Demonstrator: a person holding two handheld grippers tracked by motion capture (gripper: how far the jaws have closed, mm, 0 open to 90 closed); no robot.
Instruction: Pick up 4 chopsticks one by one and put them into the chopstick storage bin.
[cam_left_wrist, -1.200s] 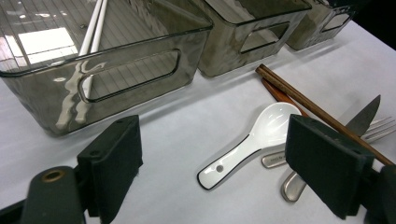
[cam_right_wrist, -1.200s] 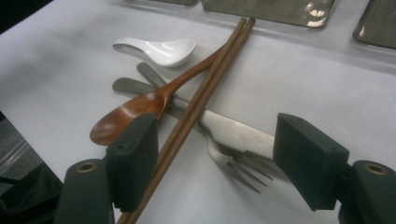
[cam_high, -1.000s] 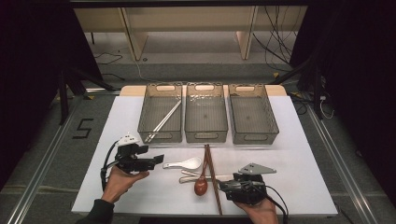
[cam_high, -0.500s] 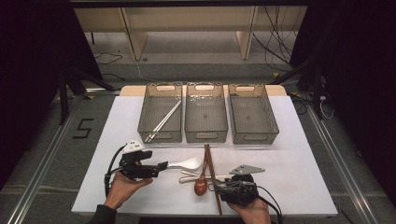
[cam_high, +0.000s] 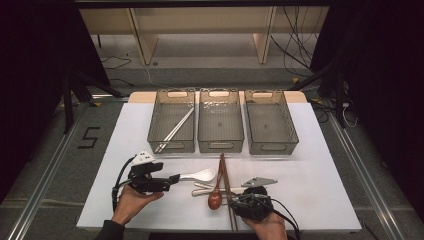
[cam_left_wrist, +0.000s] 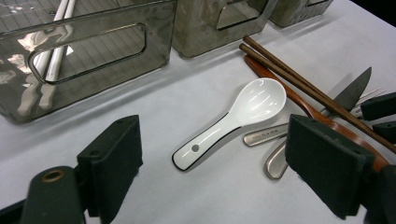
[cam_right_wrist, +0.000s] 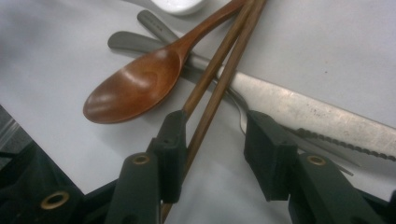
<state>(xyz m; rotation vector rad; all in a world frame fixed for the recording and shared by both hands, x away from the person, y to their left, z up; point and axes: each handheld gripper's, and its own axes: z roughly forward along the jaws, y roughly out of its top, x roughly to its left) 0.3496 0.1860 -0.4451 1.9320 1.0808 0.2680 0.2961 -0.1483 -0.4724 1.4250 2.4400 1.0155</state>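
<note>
We saw the right hand-held gripper (cam_right_wrist: 212, 154) low over the white counter (cam_high: 320, 175), its jaws partly apart and just having been closing. The pair of dark wooden chopsticks (cam_right_wrist: 219, 74) ran between them, lying against the left pad (cam_right_wrist: 172, 140) as that gripper's camera showed it, while the right pad stood clear of them, so they were not yet clamped. Just ahead of the jaws lay the wooden spoon (cam_right_wrist: 135, 88), bowl up, its handle crossing under the chopsticks. A serrated table knife (cam_right_wrist: 317, 121) lay beneath the sticks and passed off to the right of the jaws; what may have been a fork lay beside its blade, though the view was too blurred for us to tell.

The left hand-held gripper (cam_left_wrist: 212, 168) stood wide open and held nothing. The white ceramic spoon (cam_left_wrist: 233, 121) lay on the counter between and just ahead of its pads, touching neither. Farther ahead of it stood three grey plastic bins (cam_high: 220, 127), the one at the left (cam_high: 171, 127) holding a pair of pale chopsticks (cam_high: 175, 129).
</note>
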